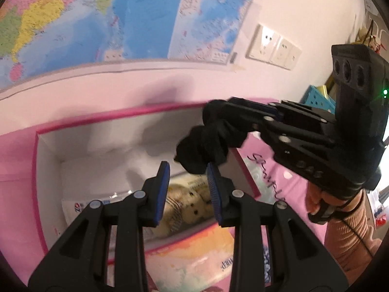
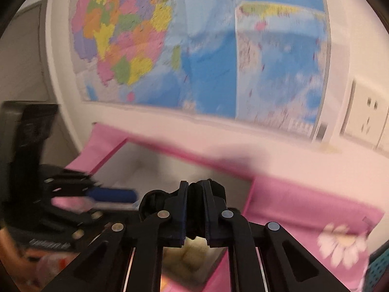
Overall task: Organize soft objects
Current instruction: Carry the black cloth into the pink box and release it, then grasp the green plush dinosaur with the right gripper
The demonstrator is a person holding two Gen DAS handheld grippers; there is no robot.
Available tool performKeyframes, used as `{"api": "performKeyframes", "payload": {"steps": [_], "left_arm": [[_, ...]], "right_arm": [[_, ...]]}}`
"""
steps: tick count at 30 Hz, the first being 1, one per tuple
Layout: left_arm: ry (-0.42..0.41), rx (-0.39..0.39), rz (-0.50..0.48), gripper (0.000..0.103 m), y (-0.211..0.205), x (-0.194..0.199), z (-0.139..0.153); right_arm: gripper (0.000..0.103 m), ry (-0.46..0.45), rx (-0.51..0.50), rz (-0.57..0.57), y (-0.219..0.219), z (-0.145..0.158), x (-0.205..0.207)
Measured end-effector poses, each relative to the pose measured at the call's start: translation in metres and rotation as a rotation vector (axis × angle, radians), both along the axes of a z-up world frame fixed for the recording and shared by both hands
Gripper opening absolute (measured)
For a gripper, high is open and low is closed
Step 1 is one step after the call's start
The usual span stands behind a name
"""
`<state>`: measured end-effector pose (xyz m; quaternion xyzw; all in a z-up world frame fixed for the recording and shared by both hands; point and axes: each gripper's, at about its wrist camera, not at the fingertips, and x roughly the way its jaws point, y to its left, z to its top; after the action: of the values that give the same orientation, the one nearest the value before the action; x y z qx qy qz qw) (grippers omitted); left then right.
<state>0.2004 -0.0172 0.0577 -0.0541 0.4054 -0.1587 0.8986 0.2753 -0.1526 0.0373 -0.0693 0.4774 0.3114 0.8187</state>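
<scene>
The pink box [image 1: 39,194] is standing open below the wall map [image 1: 136,17], its white inside holding a cream plush toy [image 1: 187,206] beside a plastic-wrapped packet [image 1: 80,206]. Above the box's opening, the right claw [image 2: 195,187] is pinching a bunched black cloth [image 1: 206,146] tightly. The left claw [image 1: 188,170] is hanging over the plush toy, its pads parted with nothing between them. Blur is smearing the right view; the packet's print is unreadable.
</scene>
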Motion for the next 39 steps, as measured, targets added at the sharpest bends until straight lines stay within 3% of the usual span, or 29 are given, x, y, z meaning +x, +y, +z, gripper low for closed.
{"api": "performKeyframes", "payload": {"steps": [2, 3, 4, 5, 9, 15, 19, 22, 28, 32, 39], "left_arm": [[-0.003, 0.015, 0.015, 0.033, 0.0, 0.003, -0.002], [-0.003, 0.022, 0.02, 0.033, -0.001, 0.004, -0.004], [0.002, 0.028, 0.017, 0.033, -0.002, 0.004, -0.007], [0.005, 0.033, 0.01, 0.033, -0.002, 0.003, -0.009], [-0.005, 0.055, -0.004, 0.034, 0.0, -0.006, -0.017], [-0.078, 0.026, -0.03, 0.042, 0.015, -0.043, -0.007], [-0.131, 0.013, -0.039, 0.052, 0.031, -0.085, 0.001], [-0.138, 0.005, -0.042, 0.053, 0.043, -0.114, -0.002], [-0.064, 0.019, -0.035, 0.053, 0.06, -0.159, -0.03], [0.018, -0.051, -0.034, 0.053, 0.069, -0.182, -0.055], [0.119, -0.084, -0.053, 0.053, 0.069, -0.215, -0.082]], "right_arm": [[0.016, -0.018, -0.012, -0.006, 0.007, -0.009, 0.008], [0.022, -0.006, -0.054, -0.02, 0.011, -0.02, 0.012], [0.035, 0.009, -0.092, -0.021, 0.012, -0.029, 0.013], [0.039, 0.026, -0.122, -0.025, 0.013, -0.037, 0.012], [0.039, 0.077, -0.143, -0.032, 0.003, -0.053, -0.005], [0.041, 0.075, -0.035, -0.047, -0.024, -0.021, -0.034], [0.048, 0.135, 0.081, 0.03, -0.028, -0.002, -0.062], [0.049, 0.215, 0.17, 0.119, -0.024, 0.005, -0.091], [0.05, 0.368, 0.232, 0.253, -0.02, 0.003, -0.155], [0.051, 0.509, 0.249, 0.319, -0.013, -0.012, -0.197], [0.051, 0.718, 0.288, 0.349, -0.011, -0.037, -0.247]]}}
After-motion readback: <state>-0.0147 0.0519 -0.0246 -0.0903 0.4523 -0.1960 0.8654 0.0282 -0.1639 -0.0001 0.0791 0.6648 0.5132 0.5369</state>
